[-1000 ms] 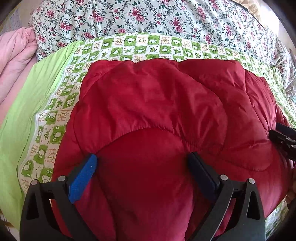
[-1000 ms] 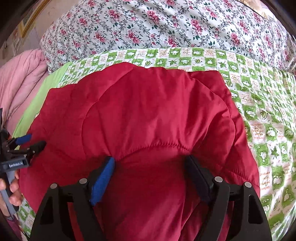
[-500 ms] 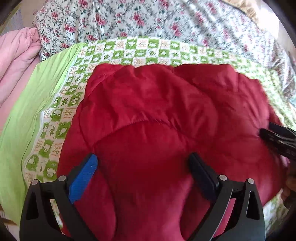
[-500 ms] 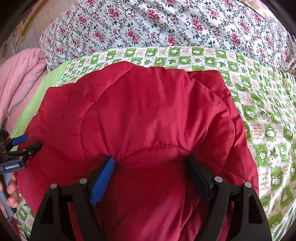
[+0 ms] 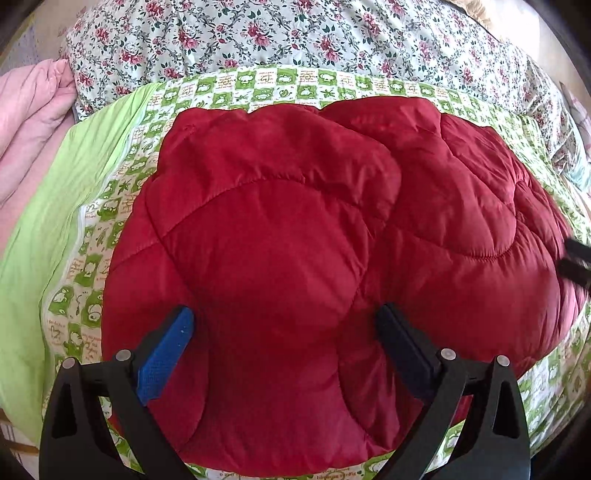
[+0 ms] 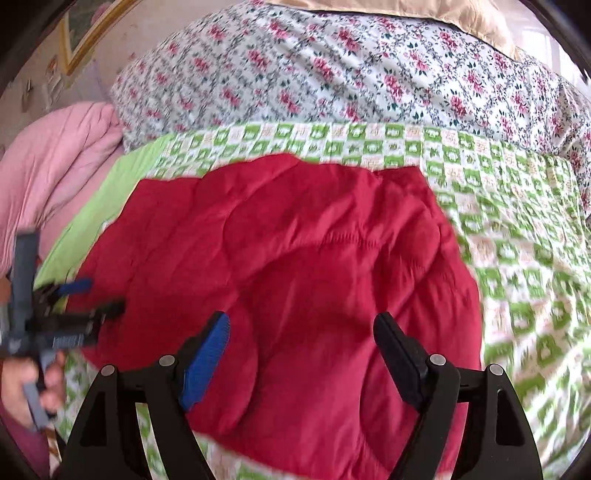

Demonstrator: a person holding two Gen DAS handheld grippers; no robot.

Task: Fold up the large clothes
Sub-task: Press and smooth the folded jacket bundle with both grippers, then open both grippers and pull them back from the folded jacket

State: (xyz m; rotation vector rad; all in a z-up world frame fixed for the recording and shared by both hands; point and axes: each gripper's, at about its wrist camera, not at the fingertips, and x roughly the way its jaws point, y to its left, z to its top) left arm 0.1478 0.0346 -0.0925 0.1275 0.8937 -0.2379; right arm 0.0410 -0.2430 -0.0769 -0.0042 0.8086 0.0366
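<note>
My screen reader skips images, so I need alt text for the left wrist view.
A puffy red quilted jacket lies bundled on a green checked sheet, with the left tongs spread open just above it. A floral quilt lies behind and pink bedding at left.

The bed [image 5: 44, 258] is covered by a plain light-green sheet [image 5: 74, 192] on its left part and, beside it, a cloth checked in green and white [image 5: 280, 83] that runs across the middle and off to the right. A red quilted jacket [image 5: 295, 229] lies spread on the checked cloth, puffy and creased. Beyond it a rose-patterned quilt [image 5: 295, 33] is heaped along the far side, and a pink quilt [image 5: 33, 107] is bunched at the far left, touching the green sheet.
</note>
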